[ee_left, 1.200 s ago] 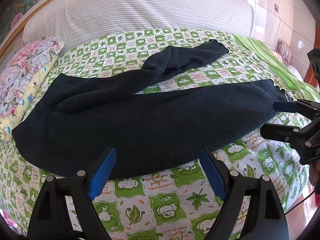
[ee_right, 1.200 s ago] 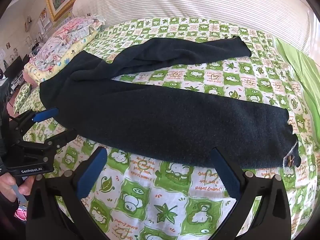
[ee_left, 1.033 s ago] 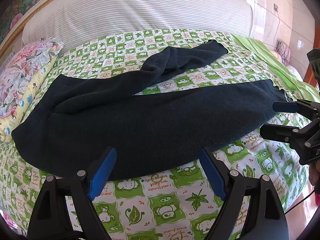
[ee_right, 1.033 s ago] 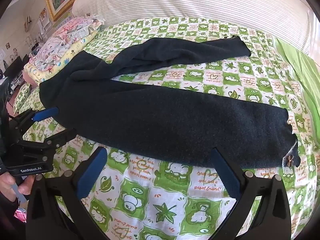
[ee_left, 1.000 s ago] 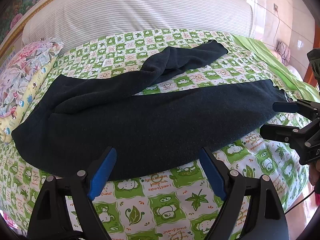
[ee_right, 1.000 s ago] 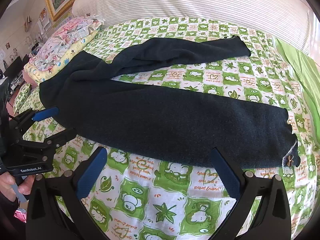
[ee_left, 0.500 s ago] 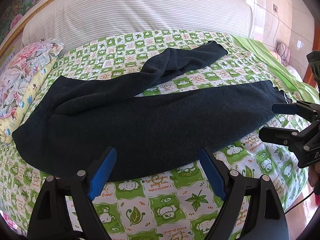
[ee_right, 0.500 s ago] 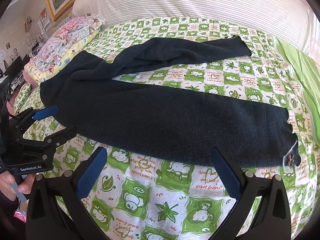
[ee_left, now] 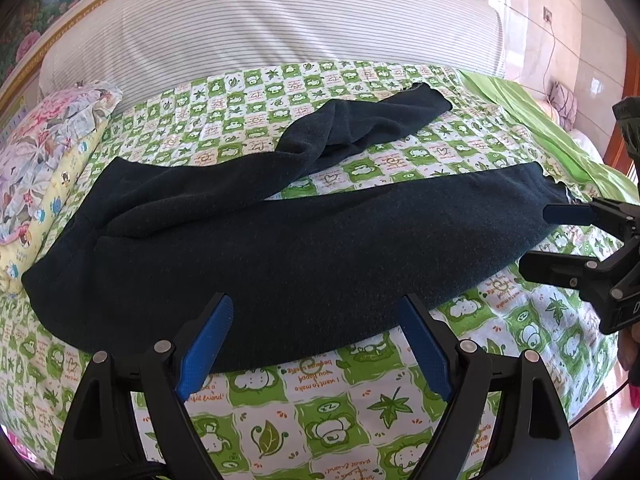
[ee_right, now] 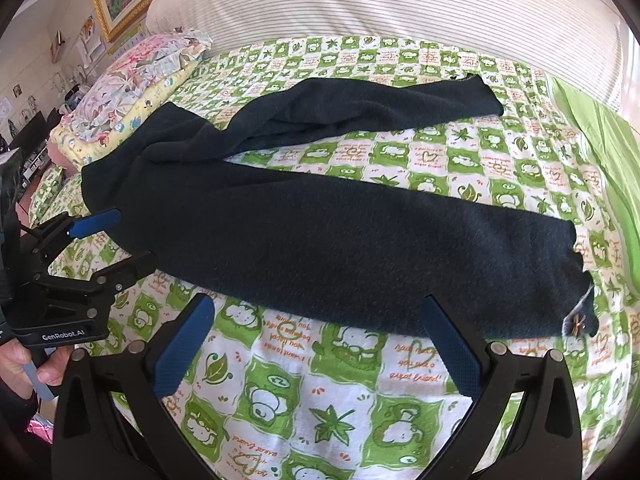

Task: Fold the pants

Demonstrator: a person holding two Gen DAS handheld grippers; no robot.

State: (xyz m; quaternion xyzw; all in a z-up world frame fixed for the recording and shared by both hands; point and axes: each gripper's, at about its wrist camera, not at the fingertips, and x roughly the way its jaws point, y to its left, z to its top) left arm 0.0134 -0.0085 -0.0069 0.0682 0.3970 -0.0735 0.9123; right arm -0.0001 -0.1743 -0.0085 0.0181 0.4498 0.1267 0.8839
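Note:
Dark navy pants [ee_left: 280, 248] [ee_right: 344, 240] lie spread on the bed, waist at the left, legs splayed apart toward the right. The far leg [ee_left: 372, 128] is twisted and bunched; the near leg ends in a cuff [ee_right: 576, 312] with a frayed bit. My left gripper [ee_left: 316, 316] hovers open just short of the near leg's front edge, nothing between its fingers. It also shows in the right wrist view as the left gripper [ee_right: 116, 236], open beside the waist. My right gripper [ee_right: 316, 316] stands open before the near leg, and appears as the right gripper [ee_left: 540, 236] by the cuff.
The bed carries a green and white checked sheet [ee_right: 320, 400] with cartoon prints. A floral pillow [ee_left: 36, 152] lies at the left, a striped padded headboard [ee_left: 280, 20] behind. A plain green cover [ee_right: 612, 152] lies at the right. A person's hand [ee_right: 24, 364] holds the left gripper.
Both grippers have drawn back slightly from the pants, which now sit a little higher in each view. Nothing was grasped; the pants lie as before.

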